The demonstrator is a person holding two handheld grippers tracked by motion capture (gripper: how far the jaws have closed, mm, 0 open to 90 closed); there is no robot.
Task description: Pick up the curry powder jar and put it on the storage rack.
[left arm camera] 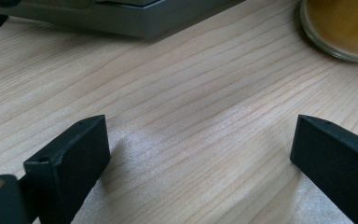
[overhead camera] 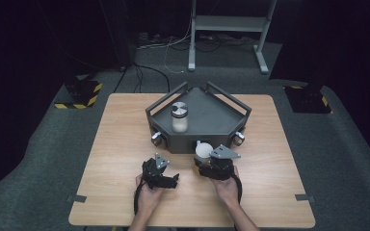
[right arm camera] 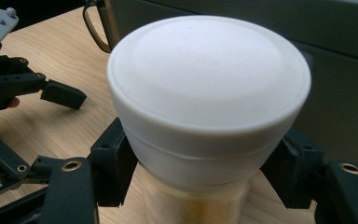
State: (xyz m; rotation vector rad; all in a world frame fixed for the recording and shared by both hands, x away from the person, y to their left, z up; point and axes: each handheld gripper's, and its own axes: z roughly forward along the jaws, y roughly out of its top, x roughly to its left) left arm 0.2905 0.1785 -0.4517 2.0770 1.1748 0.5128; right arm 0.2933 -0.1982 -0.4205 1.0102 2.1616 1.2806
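White-lidded jar (right arm camera: pixel 205 116) stood upright between the right gripper's (overhead camera: pixel 207 169) clamped jaws, near the tray (overhead camera: pixel 200 120); left gripper (overhead camera: pixel 166 180) gaped wide beside it.

table (overhead camera: pixel 125 125): pale matt wood | jar lid (right arm camera: pixel 205 70): matt white plastic | tray (overhead camera: pixel 212 120): grey metal
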